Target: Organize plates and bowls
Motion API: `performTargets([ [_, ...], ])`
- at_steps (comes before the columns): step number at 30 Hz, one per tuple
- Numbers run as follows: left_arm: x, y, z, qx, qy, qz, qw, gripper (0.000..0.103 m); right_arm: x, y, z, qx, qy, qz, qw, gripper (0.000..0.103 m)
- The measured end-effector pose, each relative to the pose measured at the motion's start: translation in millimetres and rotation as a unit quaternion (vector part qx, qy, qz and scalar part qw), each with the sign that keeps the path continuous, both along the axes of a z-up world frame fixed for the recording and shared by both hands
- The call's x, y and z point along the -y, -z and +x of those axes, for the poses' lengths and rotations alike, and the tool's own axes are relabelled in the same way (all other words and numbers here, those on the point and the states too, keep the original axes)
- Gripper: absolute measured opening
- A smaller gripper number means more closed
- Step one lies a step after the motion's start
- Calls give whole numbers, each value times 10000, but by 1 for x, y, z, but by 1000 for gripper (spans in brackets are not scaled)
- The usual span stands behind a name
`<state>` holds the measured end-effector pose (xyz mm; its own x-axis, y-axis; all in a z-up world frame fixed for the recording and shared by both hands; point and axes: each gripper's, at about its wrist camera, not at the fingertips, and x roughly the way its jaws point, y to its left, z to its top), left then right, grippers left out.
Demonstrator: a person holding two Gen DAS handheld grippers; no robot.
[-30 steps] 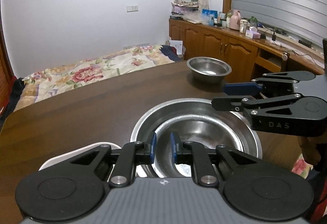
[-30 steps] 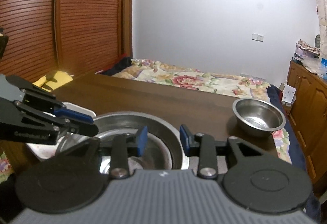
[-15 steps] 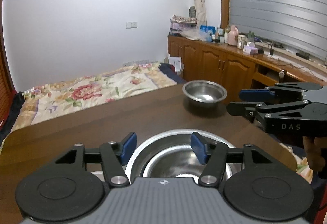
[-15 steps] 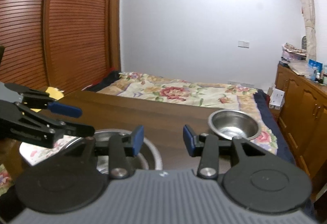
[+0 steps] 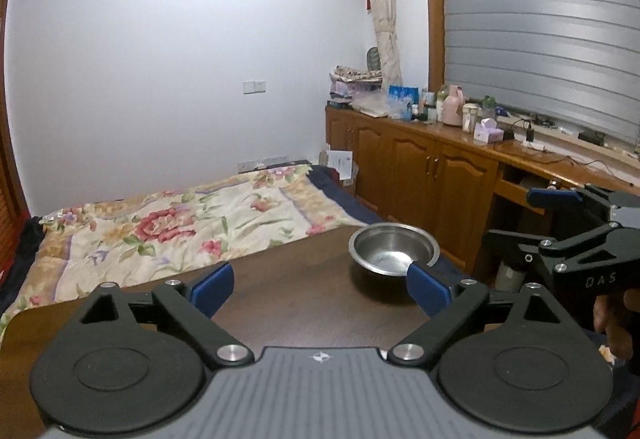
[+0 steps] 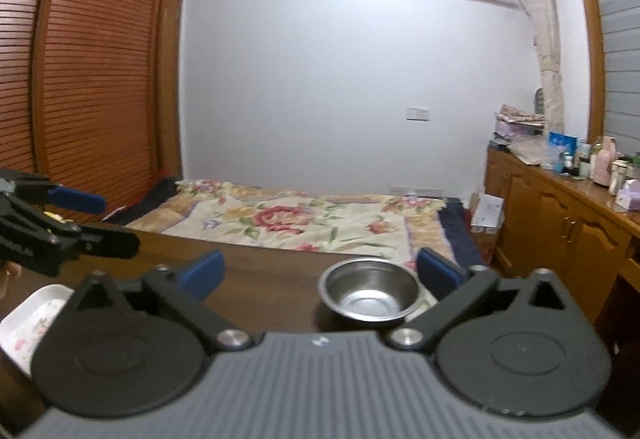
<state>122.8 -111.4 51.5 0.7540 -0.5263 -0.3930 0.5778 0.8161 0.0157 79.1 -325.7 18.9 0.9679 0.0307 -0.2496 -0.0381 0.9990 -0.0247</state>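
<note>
A small steel bowl (image 5: pixel 394 249) (image 6: pixel 370 295) stands upright near the far right corner of the dark wooden table (image 5: pixel 304 279). My left gripper (image 5: pixel 320 291) hovers above the table short of the bowl. Its jaws are opening wide and nothing is between them. My right gripper (image 6: pixel 320 273) points at the same bowl from closer. Its jaws are opening too, and they are empty. Each gripper shows in the other's view: the right gripper (image 5: pixel 520 217) at the right edge, the left gripper (image 6: pixel 104 221) at the left edge. A white flowered plate (image 6: pixel 28 315) lies at the table's near left.
Beyond the table's far edge lies a bed with a floral cover (image 5: pixel 180 223). Wooden cabinets (image 5: pixel 432 179) with bottles and boxes on top run along the right wall. Louvred wooden doors (image 6: pixel 88 79) fill the left wall. A person's hand (image 5: pixel 612 323) holds the right gripper.
Both grippers went from nearly shut to wide open and rose, tilting up. The large steel bowl that lay under them has dropped out of both views.
</note>
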Motion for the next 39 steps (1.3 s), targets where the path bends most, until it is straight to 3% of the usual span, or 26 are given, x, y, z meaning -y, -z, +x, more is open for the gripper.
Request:
performTargets([
  [7, 13, -2, 9, 117, 78, 58, 9999, 99, 14, 2, 10, -18, 197, -1, 9998, 103],
  [14, 30, 7, 28, -64, 179, 193, 9996, 99, 24, 8, 16, -127, 194, 141, 9996, 103],
  [20, 49, 14, 50, -227, 285, 326, 9988, 92, 36, 15, 31, -191, 281, 278, 9990, 103],
  [23, 60, 16, 64, -378, 362, 336, 9981, 84, 42, 21, 43, -288, 356, 255, 9986, 103],
  [24, 65, 17, 69, -433, 404, 357, 9976, 80, 43, 23, 46, -331, 370, 244, 9985, 101],
  [27, 76, 22, 84, -604, 508, 367, 9962, 72, 50, 31, 59, -522, 420, 260, 9974, 84],
  [30, 88, 26, 97, -743, 553, 426, 9948, 65, 61, 41, 72, -731, 480, 464, 9951, 81],
  [39, 125, 45, 135, -1217, 660, 687, 9880, 65, 87, 65, 99, -1216, 563, 1204, 9836, 65],
])
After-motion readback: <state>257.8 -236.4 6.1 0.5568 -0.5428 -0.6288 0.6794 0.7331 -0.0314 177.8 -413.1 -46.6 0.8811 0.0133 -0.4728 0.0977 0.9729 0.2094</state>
